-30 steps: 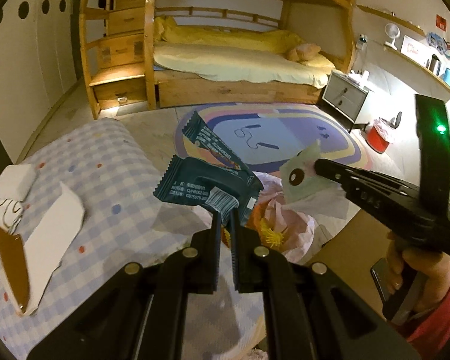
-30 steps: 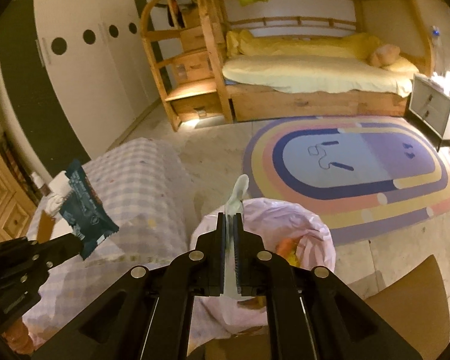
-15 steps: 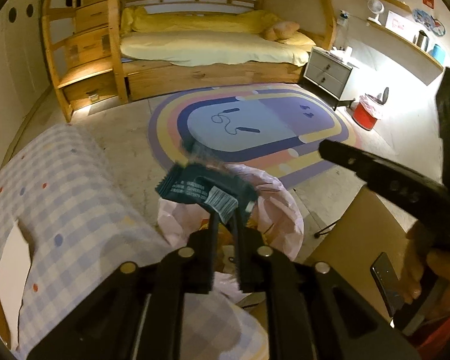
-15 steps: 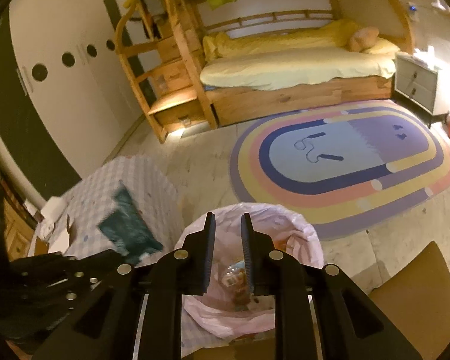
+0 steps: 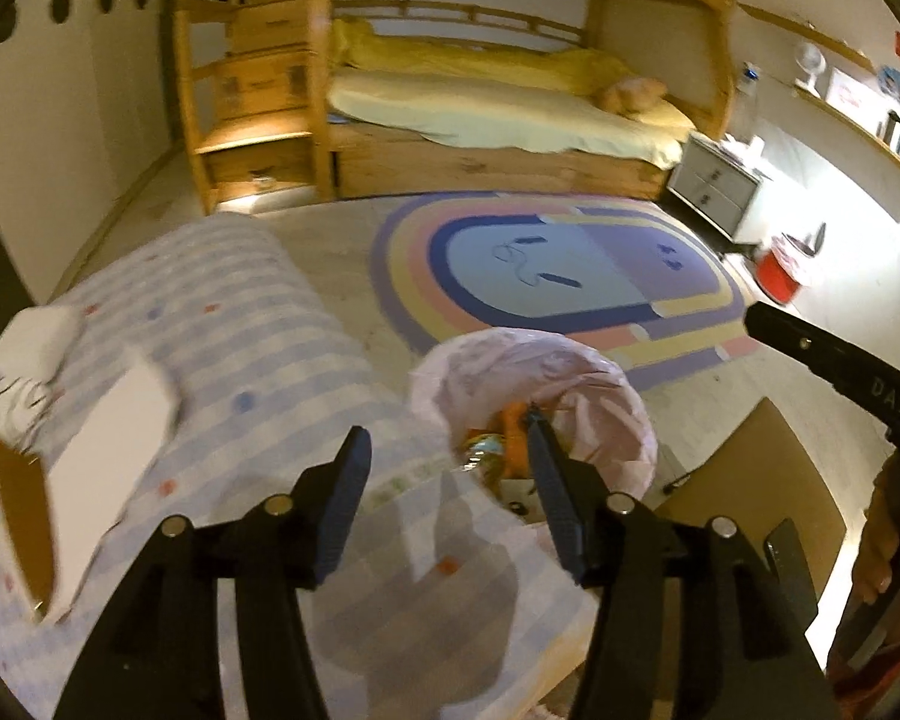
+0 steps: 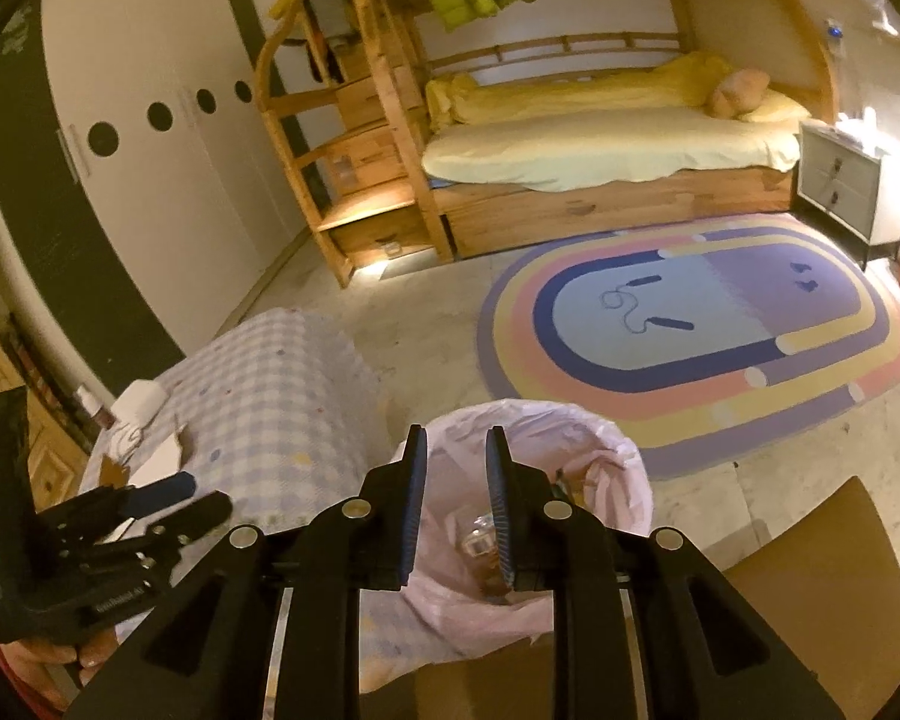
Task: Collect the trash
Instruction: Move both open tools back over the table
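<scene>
While both tools' jaws are opening empty, left tool (image 5: 444, 450) and right tool (image 6: 453, 453) above the bin bag (image 5: 594, 372); remaining paper scrap (image 5: 114, 420) on the desk (image 5: 258, 312) risks being overlooked.

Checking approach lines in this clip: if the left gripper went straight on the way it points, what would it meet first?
Probably the pink-lined trash bin at the table's edge. The left gripper, jaws opening with nothing between them, aims at its near rim and the litter inside. Depth is unclear; the checked tablecloth might come first.
</scene>
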A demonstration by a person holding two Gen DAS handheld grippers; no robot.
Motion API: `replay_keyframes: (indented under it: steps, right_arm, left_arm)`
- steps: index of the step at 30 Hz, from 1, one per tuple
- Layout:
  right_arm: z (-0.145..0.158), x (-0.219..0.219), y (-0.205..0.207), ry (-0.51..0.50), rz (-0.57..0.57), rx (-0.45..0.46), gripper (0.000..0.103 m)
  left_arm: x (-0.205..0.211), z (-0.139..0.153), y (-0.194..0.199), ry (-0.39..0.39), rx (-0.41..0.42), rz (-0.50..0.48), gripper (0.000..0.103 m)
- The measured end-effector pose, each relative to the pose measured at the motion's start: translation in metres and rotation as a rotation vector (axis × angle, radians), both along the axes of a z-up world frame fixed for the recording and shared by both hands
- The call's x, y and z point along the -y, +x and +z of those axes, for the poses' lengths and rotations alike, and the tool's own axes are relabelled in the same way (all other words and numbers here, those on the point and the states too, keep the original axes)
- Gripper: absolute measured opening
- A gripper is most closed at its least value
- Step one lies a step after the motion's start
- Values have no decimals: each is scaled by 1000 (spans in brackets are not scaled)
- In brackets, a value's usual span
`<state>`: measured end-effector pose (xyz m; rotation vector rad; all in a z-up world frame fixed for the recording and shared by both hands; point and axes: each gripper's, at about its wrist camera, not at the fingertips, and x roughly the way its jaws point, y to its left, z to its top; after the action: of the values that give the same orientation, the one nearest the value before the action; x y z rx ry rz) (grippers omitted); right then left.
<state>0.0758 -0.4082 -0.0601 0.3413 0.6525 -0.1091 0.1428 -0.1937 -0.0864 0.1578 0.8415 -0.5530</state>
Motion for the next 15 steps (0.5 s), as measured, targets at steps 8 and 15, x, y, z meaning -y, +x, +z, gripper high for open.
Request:
replay_keyframes:
  steps: [8, 15]
  right_arm:
    - [24, -47, -12, -34, 94, 41, 23]
    - [36, -103, -10, -69, 216, 71, 36]
  left_arm:
    - [-61, 30, -27, -31, 81, 114, 54]
    - [-116, 42, -50, -39, 129, 212, 58]
